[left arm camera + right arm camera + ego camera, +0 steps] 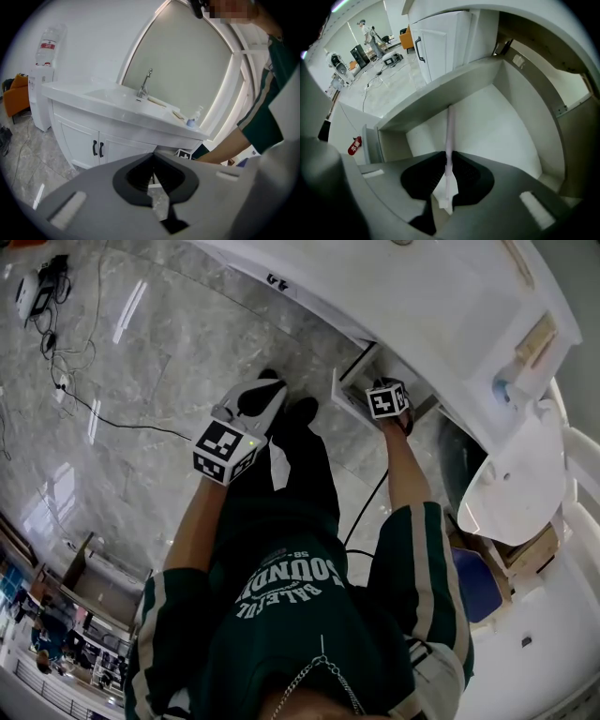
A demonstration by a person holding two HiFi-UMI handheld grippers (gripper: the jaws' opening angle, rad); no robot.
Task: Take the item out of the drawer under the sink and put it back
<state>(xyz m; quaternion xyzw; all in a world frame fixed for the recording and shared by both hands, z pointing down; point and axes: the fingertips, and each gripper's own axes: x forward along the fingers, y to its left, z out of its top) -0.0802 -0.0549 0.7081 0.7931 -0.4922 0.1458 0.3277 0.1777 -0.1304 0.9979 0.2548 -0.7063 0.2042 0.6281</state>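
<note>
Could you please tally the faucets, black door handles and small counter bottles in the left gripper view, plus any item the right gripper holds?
Faucet: 1
Black door handles: 2
Small bottle: 1
Thin pale stick, held in the right gripper: 1
Total: 5

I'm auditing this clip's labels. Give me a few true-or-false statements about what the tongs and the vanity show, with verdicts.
1. The right tongs grip a thin pale stick. True.
2. The left tongs hold a stick too. False: they are shut on nothing.
3. The drawer is open, with the right tongs inside it. True.
4. The cabinet door handles are white. False: they are black.
5. A faucet stands on the counter. True.
</note>
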